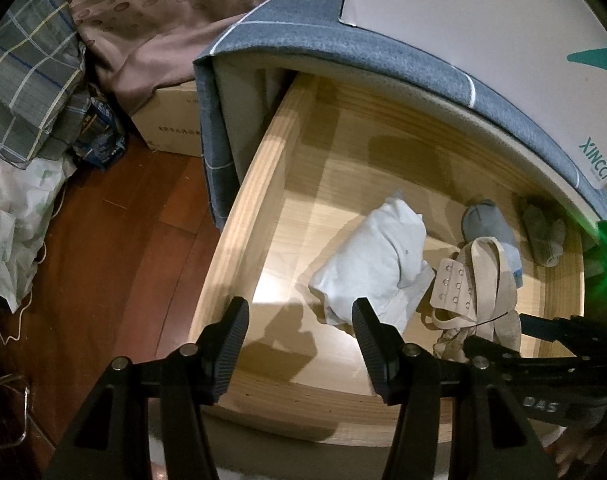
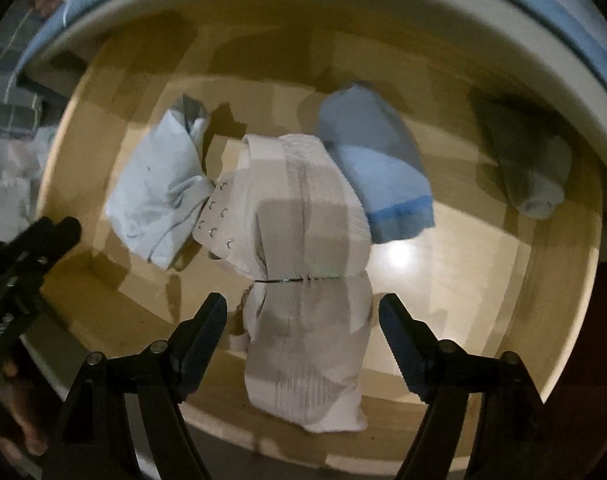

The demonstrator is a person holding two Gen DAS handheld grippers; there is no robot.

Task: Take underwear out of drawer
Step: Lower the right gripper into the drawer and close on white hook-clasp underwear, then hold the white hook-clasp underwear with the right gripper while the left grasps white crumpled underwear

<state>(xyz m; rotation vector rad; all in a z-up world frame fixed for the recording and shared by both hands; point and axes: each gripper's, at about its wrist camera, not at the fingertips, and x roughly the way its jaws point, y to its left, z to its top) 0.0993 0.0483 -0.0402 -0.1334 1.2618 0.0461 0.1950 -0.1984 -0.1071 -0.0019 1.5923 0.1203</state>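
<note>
Dim, fisheye-warped; right view blurred; glare, perhaps lamp.

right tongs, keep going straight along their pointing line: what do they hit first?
Most likely the beige bra lying in the open drawer. It sits right between the open right tongs, with no contact visible yet. Depth is hard to judge in this blurred fisheye view.

The open wooden drawer [image 2: 559,288] held four rolled or folded garments: one white bundle [image 2: 163,196], one beige bra [image 2: 303,248], one blue roll [image 2: 375,168], one grey roll [image 2: 531,168]; the last was dim, possibly socks. Outside stood one cardboard box [image 1: 171,120]; two grippers showed.
</note>
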